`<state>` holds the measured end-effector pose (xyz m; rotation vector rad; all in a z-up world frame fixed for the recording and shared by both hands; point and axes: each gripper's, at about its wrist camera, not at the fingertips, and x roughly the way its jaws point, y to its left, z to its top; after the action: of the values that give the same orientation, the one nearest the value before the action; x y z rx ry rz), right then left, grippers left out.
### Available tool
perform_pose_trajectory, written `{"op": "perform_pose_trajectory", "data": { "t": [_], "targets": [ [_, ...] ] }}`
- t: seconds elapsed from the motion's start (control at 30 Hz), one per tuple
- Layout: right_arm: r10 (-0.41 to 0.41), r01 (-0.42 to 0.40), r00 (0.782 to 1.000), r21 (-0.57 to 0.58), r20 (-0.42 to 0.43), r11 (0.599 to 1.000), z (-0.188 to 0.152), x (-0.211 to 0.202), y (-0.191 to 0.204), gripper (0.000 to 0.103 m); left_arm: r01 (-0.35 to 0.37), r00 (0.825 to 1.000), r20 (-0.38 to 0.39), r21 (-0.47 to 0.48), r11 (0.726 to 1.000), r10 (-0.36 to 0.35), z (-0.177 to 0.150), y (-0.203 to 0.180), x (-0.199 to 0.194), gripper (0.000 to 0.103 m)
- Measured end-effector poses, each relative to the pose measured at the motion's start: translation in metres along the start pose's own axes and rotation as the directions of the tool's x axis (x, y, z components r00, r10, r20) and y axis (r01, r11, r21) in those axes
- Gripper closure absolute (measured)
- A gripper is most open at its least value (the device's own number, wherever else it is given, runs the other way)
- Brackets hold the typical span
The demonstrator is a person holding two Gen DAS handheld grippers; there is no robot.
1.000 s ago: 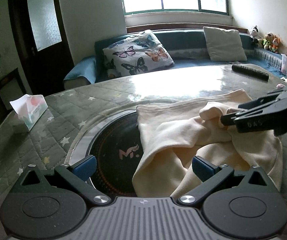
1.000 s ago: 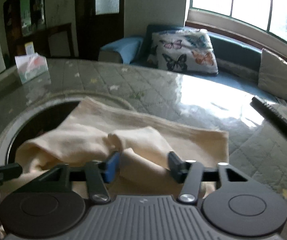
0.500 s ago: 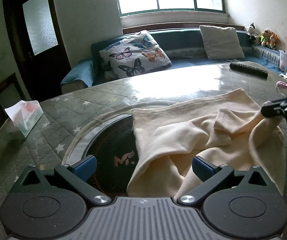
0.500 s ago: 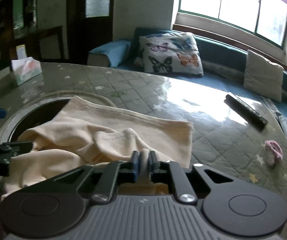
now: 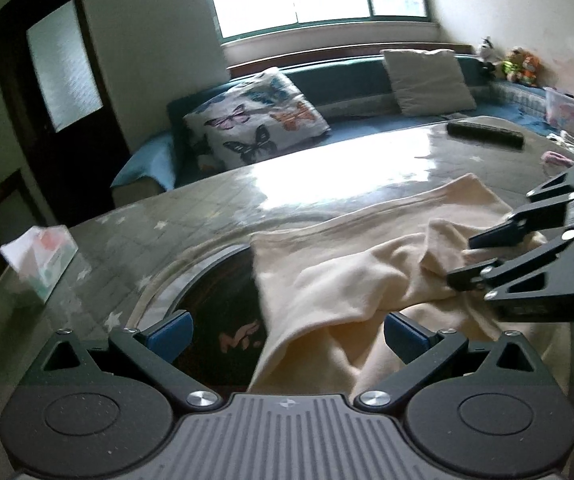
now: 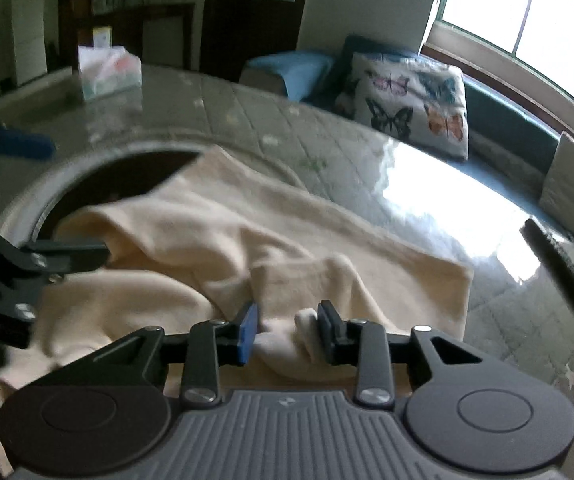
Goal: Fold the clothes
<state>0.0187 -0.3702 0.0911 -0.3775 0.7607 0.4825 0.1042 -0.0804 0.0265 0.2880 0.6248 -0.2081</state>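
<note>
A cream garment [image 5: 351,280] lies rumpled on the quilted table, partly over a dark round inset [image 5: 223,320]. My left gripper [image 5: 287,330] is open just above its near edge, fingers wide apart, holding nothing. My right gripper [image 6: 289,330] is open, its fingers apart around a bunched fold of the same garment [image 6: 271,240]. The right gripper also shows in the left wrist view [image 5: 463,260] at the garment's right side. The left gripper's finger [image 6: 67,256] shows at the left of the right wrist view.
A tissue box [image 5: 41,258] stands at the table's left. A black remote [image 5: 485,132] and a small pink item [image 5: 557,158] lie at the far right. A sofa with a butterfly cushion [image 5: 255,124] runs behind the table.
My right gripper was shut on the fold half a second ago and has opened. It has swung back leftward over the garment. The left gripper stays open.
</note>
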Motion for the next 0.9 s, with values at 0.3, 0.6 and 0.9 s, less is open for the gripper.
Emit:
{"op": "perform_pose_trajectory", "data": {
  "t": [0.3, 0.6, 0.9],
  "targets": [
    [-0.045, 0.039, 0.997, 0.108, 0.057, 0.993, -0.017, -0.028, -0.028, 0.095, 0.120, 0.989, 0.068, 0.160, 0.980, -0.132, 0.015, -0.030, 0.006, 0.006],
    [-0.130, 0.107, 0.989, 0.257, 0.075, 0.960, -0.051, -0.070, -0.058, 0.095, 0.267, 0.962, 0.001, 0.215, 0.939, -0.273, 0.019, -0.046, 0.040, 0.034],
    [-0.128, 0.113, 0.991, 0.266, 0.040, 0.957, -0.075, -0.085, -0.060, 0.090, 0.340, 0.940, -0.035, 0.200, 0.919, -0.340, 0.016, -0.054, 0.063, 0.068]
  ]
}}
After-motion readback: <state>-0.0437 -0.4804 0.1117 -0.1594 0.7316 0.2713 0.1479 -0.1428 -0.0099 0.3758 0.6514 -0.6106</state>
